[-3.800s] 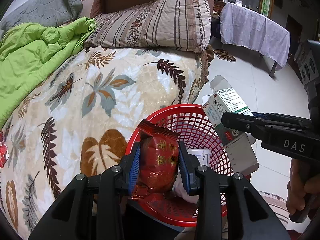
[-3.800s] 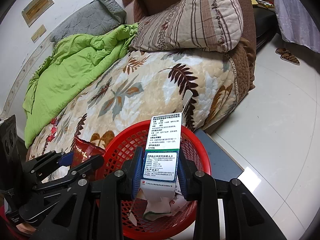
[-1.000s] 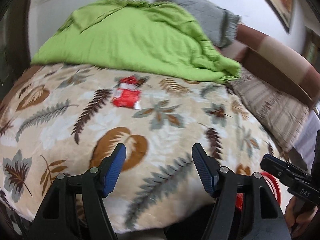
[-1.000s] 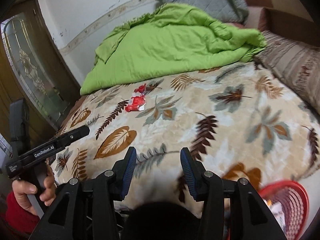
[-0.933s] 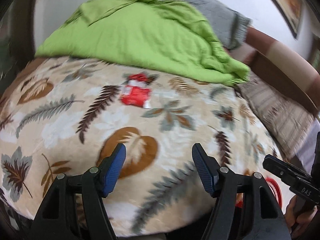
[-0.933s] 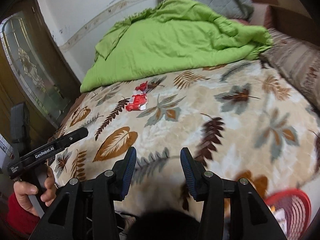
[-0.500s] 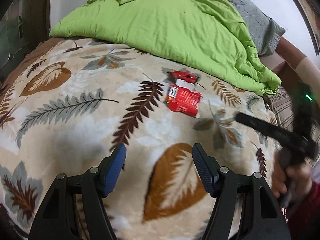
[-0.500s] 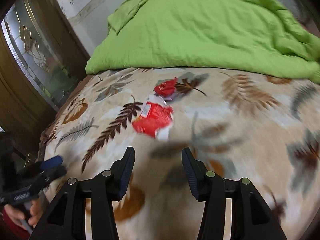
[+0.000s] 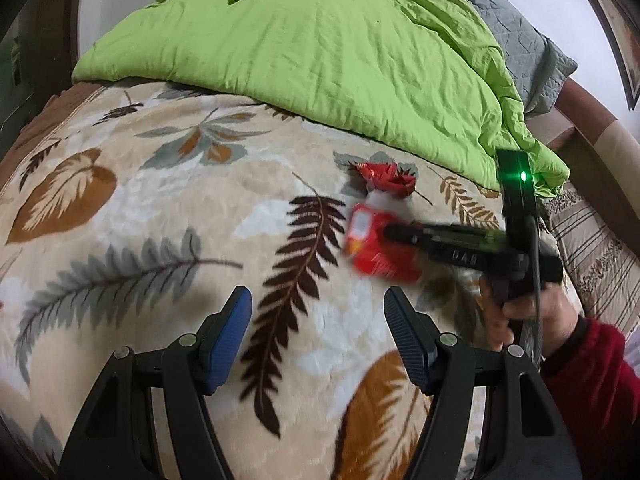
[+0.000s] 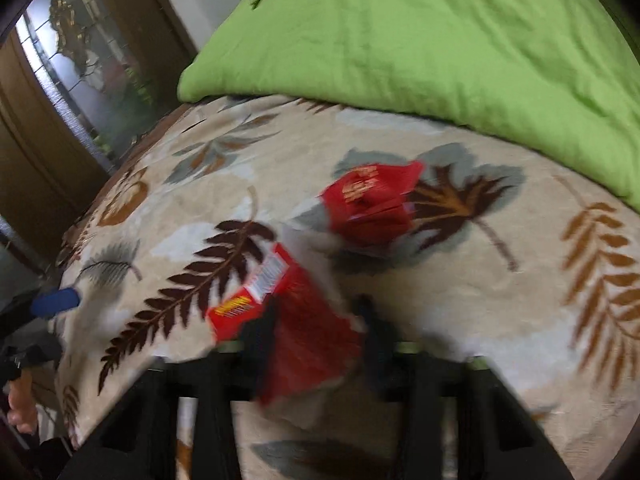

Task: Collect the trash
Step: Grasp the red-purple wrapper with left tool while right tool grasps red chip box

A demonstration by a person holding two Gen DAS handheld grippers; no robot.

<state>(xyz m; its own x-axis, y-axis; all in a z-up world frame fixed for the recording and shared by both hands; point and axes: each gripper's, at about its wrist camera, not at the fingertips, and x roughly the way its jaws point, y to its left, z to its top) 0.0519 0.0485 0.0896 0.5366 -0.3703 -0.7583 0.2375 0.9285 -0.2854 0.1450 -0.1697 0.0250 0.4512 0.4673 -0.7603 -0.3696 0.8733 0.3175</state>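
A flat red snack wrapper (image 10: 296, 320) lies on the leaf-patterned blanket (image 10: 500, 320); it also shows in the left wrist view (image 9: 372, 248). My right gripper (image 10: 316, 324) is open, its blurred fingers on either side of the wrapper; in the left wrist view it reaches in from the right (image 9: 390, 232). A crumpled red wrapper (image 10: 372, 204) lies just beyond, also in the left wrist view (image 9: 386, 176). My left gripper (image 9: 318, 332) is open and empty above the blanket (image 9: 120, 240), short of both wrappers.
A green quilt (image 9: 320, 48) is heaped along the far side of the bed, with a grey blanket (image 9: 524, 52) behind it. A striped pillow (image 9: 596, 248) lies at the right. A wooden door with glass (image 10: 68, 80) stands beyond the bed's left end.
Both grippers have moved from the red basket to the far part of the bed. The right gripper has closed in until its fingers straddle the flat red wrapper. The left gripper has come closer too.
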